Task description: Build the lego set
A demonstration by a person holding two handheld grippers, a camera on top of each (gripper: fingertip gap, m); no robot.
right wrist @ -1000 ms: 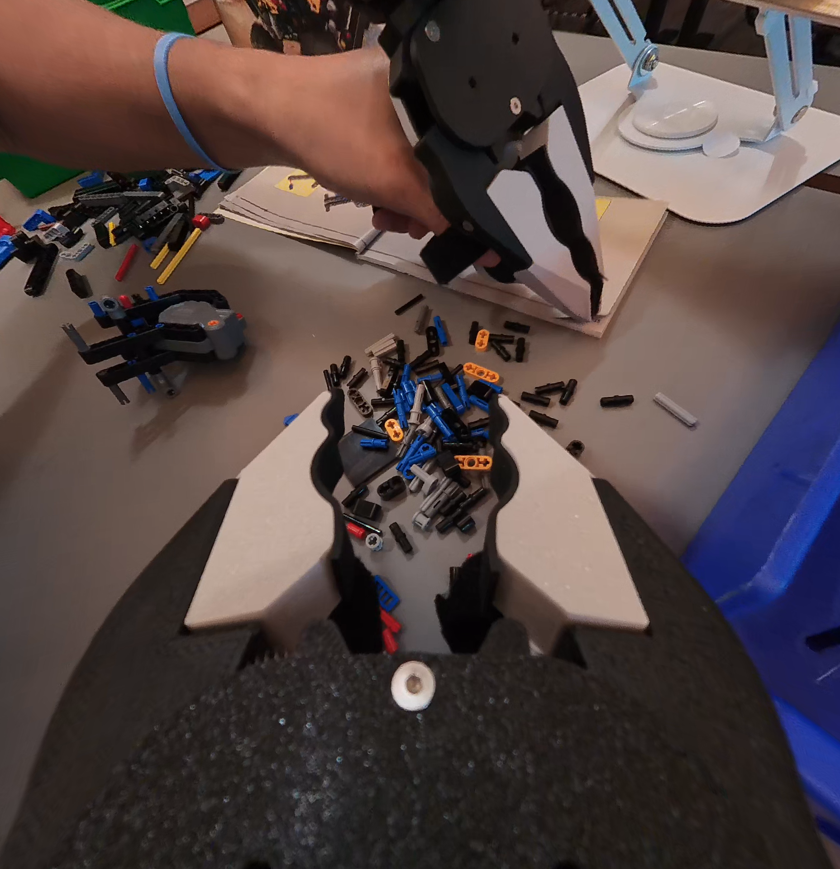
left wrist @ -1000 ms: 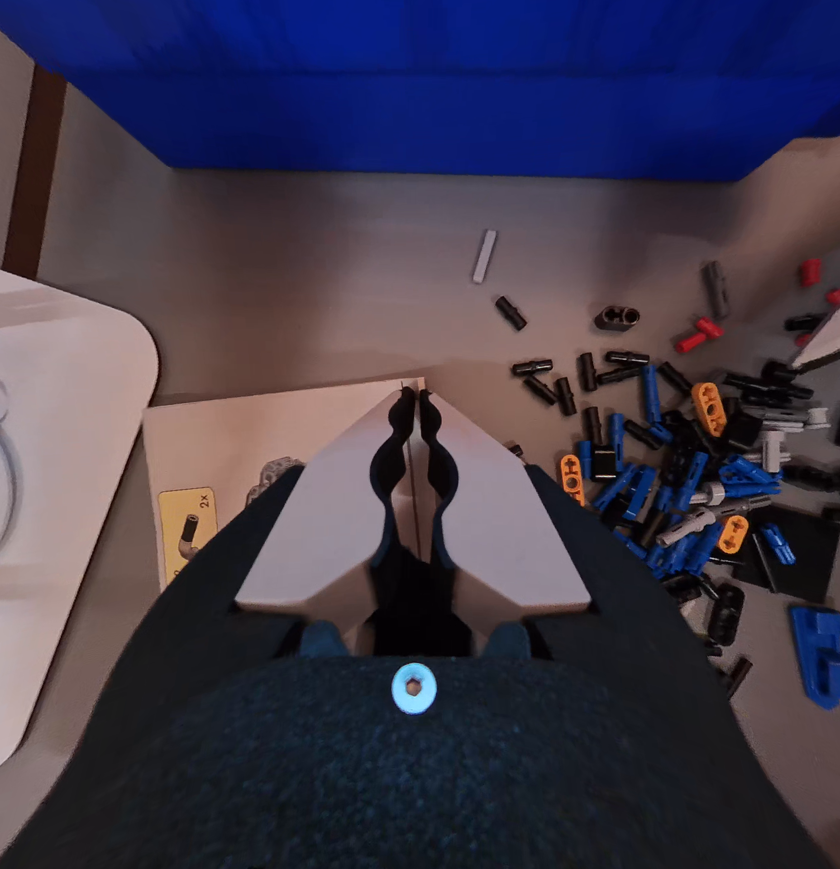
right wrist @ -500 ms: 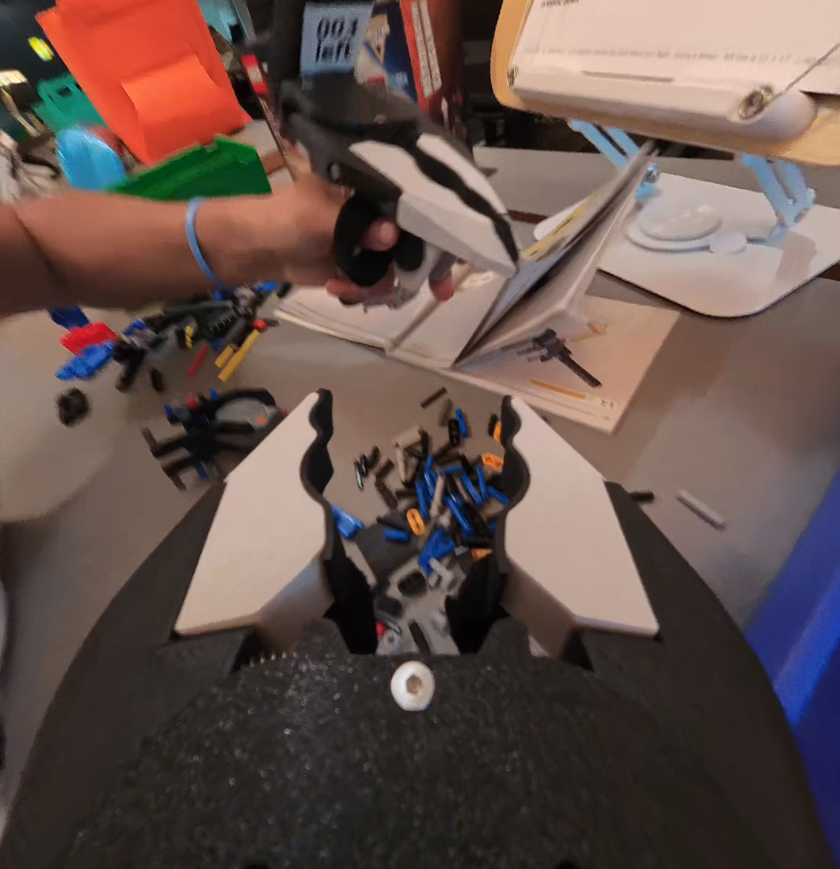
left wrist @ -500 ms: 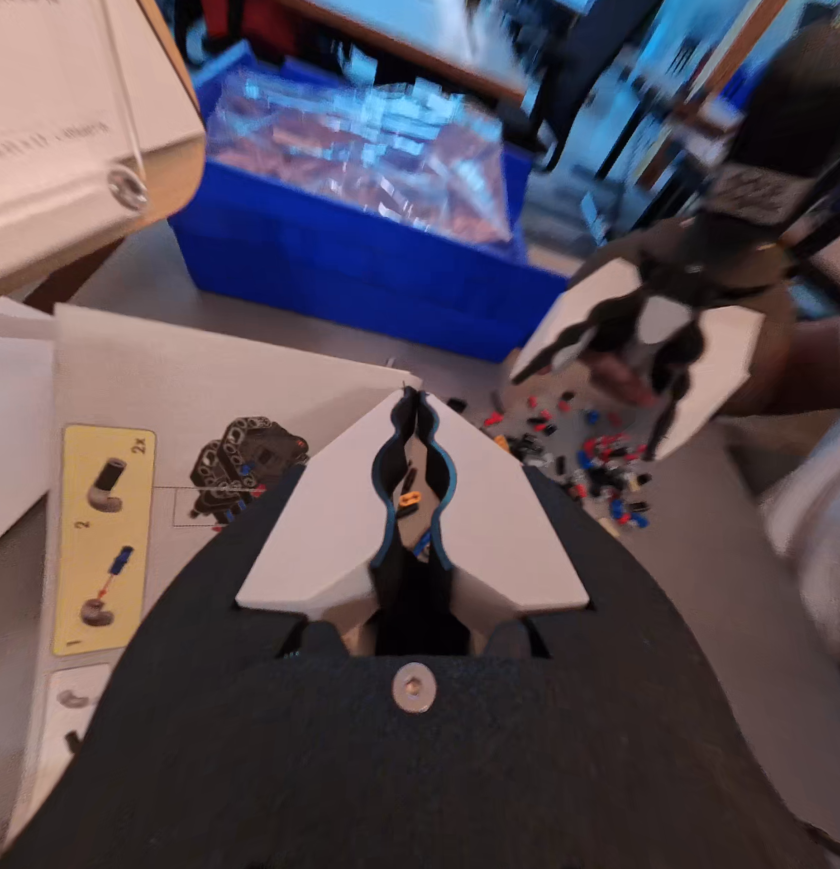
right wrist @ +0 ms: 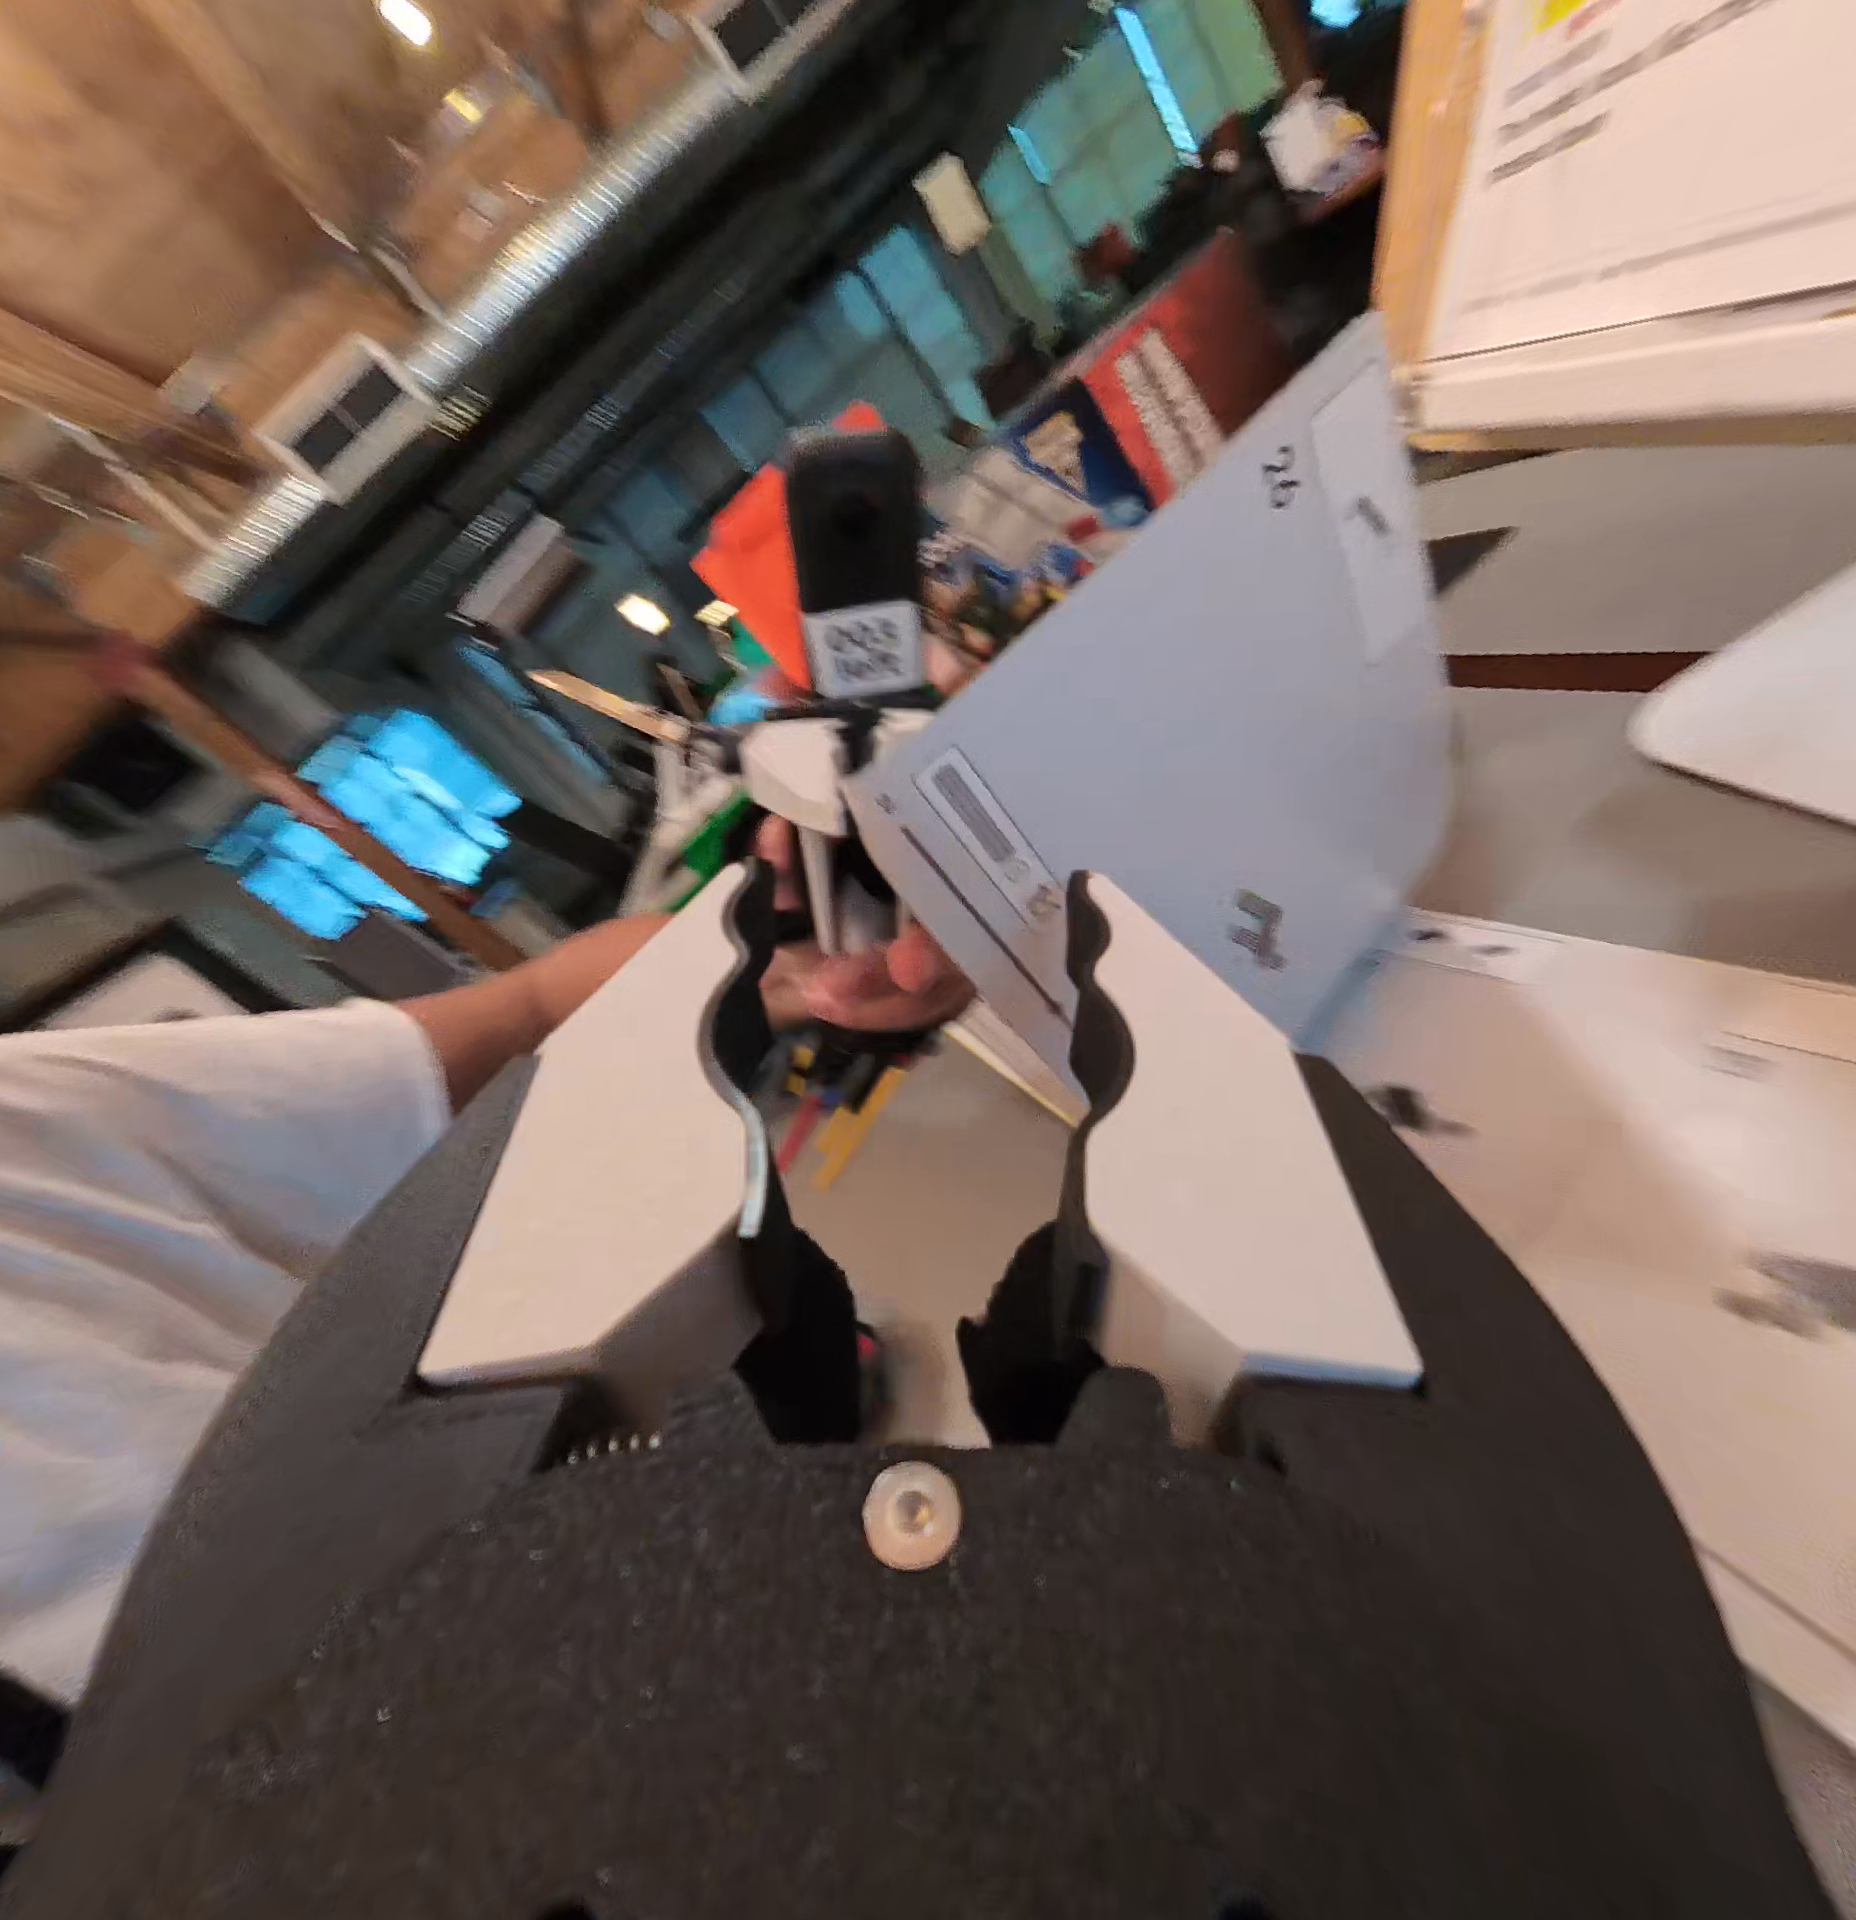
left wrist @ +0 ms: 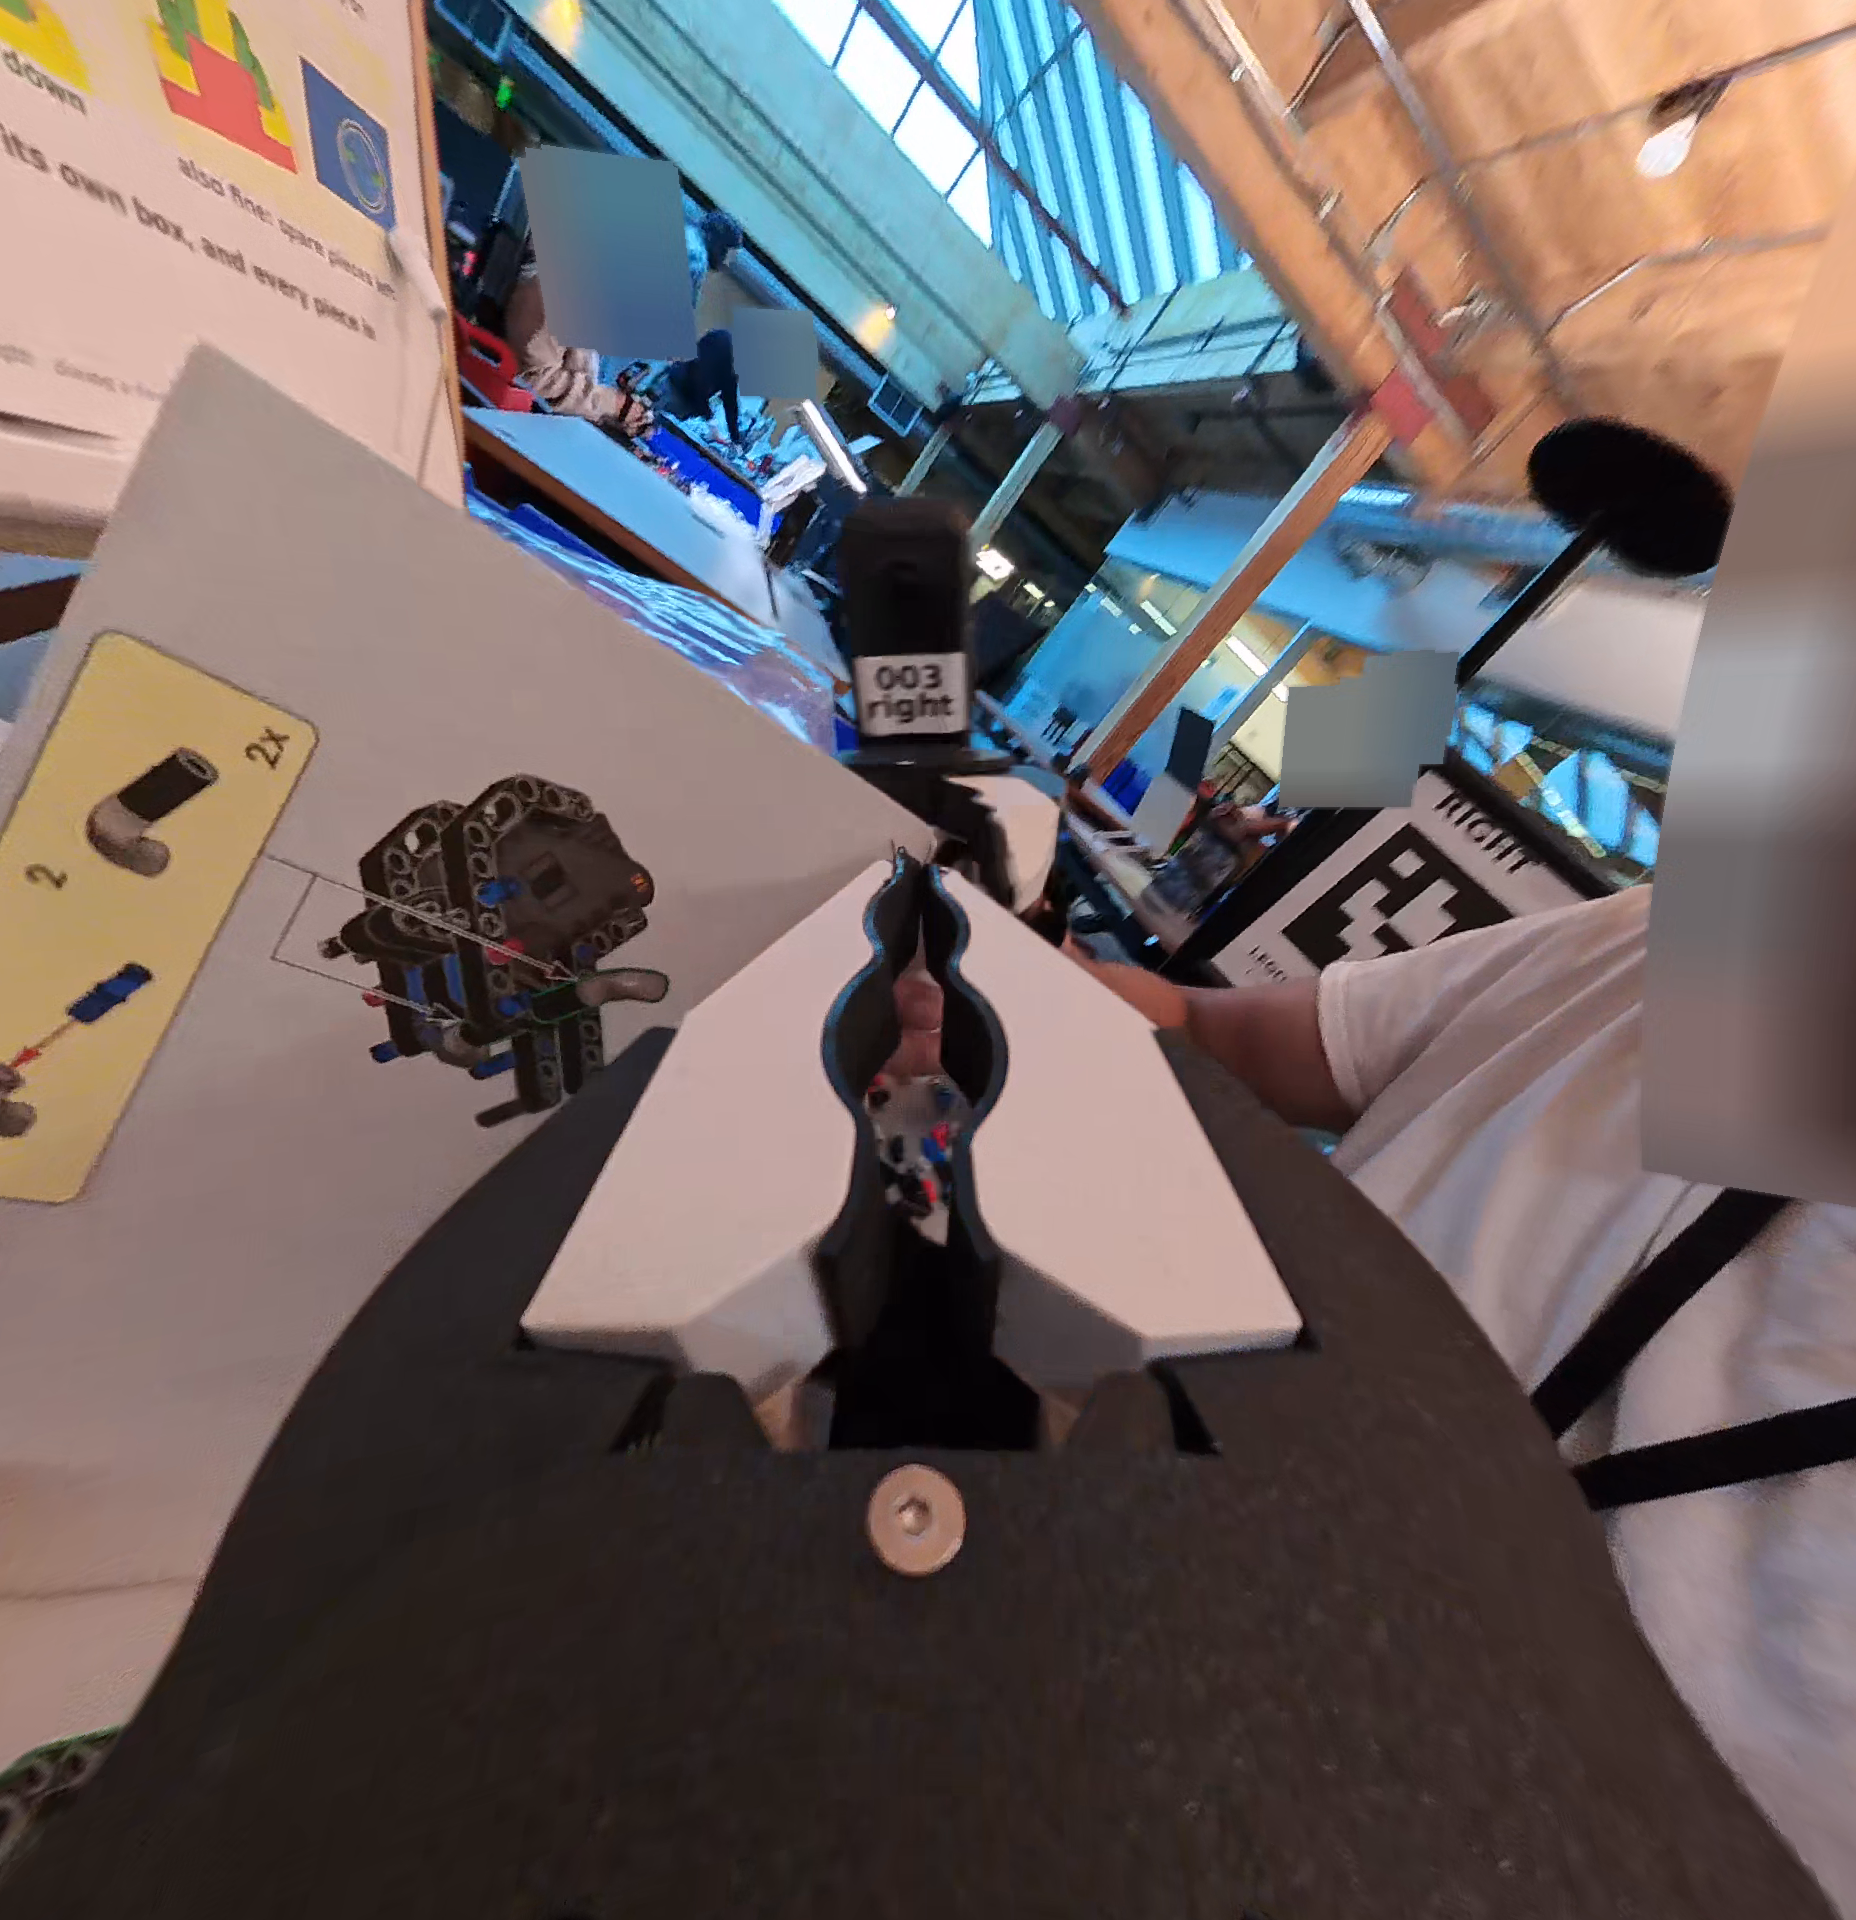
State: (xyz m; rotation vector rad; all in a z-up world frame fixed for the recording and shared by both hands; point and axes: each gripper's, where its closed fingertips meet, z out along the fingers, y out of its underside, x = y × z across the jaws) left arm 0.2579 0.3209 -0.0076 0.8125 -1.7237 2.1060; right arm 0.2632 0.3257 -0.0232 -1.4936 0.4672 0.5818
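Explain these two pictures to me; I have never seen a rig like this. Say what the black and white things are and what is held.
No robot: a person holds a two-finger tool in each hand, each carrying a camera looking along its fingers. The left gripper has its white fingers closed on the corner of a lifted instruction booklet page showing a building step. The right gripper is open and empty, facing the other tool and the hand holding it. More booklet pages lie on the table. Everything else is blurred.

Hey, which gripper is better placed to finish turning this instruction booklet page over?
Left. The left gripper is shut on the corner of the lifted white instruction booklet page, so it likely only has to carry it over. The right gripper is open, empty, and apart from the page.
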